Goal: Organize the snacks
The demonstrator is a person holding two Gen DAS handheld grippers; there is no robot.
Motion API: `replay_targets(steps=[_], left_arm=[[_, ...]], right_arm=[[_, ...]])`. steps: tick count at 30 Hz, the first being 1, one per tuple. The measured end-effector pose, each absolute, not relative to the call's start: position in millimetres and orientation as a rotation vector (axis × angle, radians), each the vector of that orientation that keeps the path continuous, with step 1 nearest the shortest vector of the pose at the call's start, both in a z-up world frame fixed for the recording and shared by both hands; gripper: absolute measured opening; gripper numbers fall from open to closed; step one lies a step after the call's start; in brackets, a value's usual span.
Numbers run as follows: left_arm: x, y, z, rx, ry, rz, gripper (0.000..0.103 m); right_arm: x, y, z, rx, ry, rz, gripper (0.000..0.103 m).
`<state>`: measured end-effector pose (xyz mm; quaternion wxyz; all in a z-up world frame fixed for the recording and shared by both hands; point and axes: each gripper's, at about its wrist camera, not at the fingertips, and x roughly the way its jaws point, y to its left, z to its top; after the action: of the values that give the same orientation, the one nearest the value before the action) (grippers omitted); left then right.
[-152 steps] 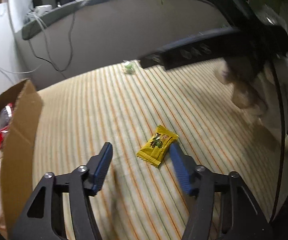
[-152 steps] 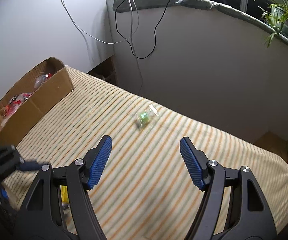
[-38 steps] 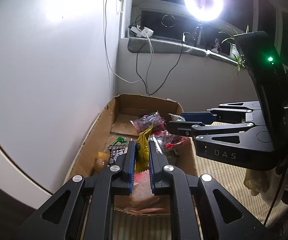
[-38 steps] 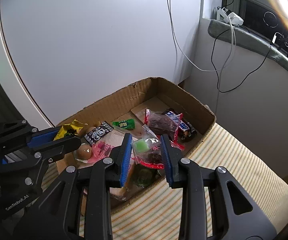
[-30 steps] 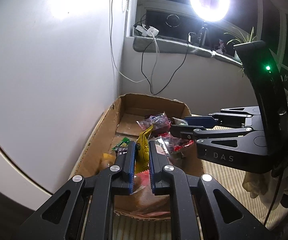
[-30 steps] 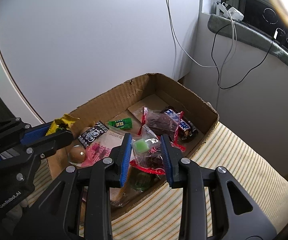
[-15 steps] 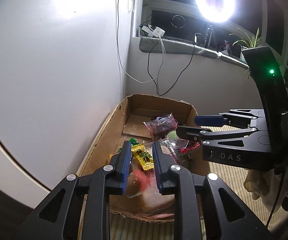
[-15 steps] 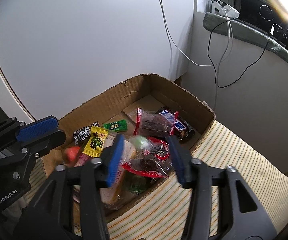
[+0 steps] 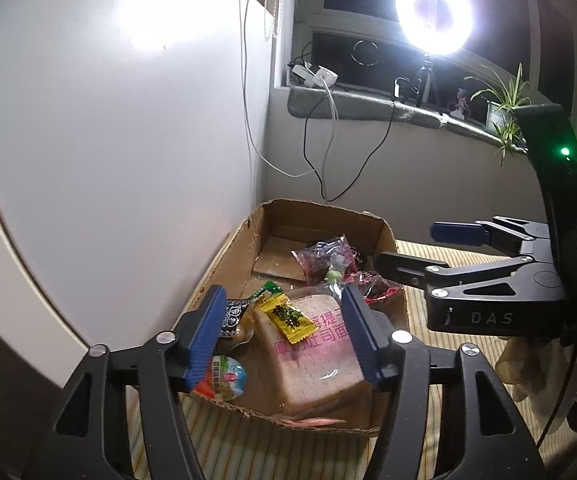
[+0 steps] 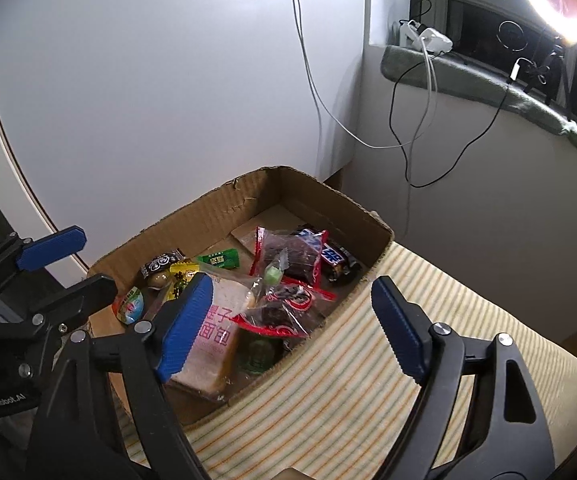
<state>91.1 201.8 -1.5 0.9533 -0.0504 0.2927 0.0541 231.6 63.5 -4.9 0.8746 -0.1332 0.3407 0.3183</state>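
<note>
With both my left gripper (image 9: pixel 282 330) and right gripper (image 10: pixel 288 324) opening empty over the cardboard box (image 10: pixel 248 196), the yellow candy (image 9: pixel 287 317) perched on the bread pack (image 9: pixel 320 356) may slide off

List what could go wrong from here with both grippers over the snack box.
1. The yellow candy lies loose on the slanted bread bag; it may slide off.
2. The left gripper and right gripper, jaws opening with nothing between them, hang close together and could collide while withdrawing.
3. The cardboard box is crowded near its front edge; a bump could spill snacks.
</note>
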Motion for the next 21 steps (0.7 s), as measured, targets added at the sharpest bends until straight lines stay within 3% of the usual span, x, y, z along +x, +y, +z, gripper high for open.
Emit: replay_targets(steps=[8,12,16,21], left_arm=[[75,196,10,-0.093,0.566,0.145,0.077],[64,191,15,-0.105,0.544,0.165,0.079],[54,182,18,-0.086,0.527,0.191,0.08],[41,173,20,-0.085,0.514,0.213,0.083]], right_arm=[[208,44,4,-0.28,0.667,0.633,0.084],[194,25,10,-0.244,0.643,0.602,0.085],[177,9,17,-0.238,0.591,0.563,0.103],[154,-7,24,-0.253,0.546,0.516,0.103]])
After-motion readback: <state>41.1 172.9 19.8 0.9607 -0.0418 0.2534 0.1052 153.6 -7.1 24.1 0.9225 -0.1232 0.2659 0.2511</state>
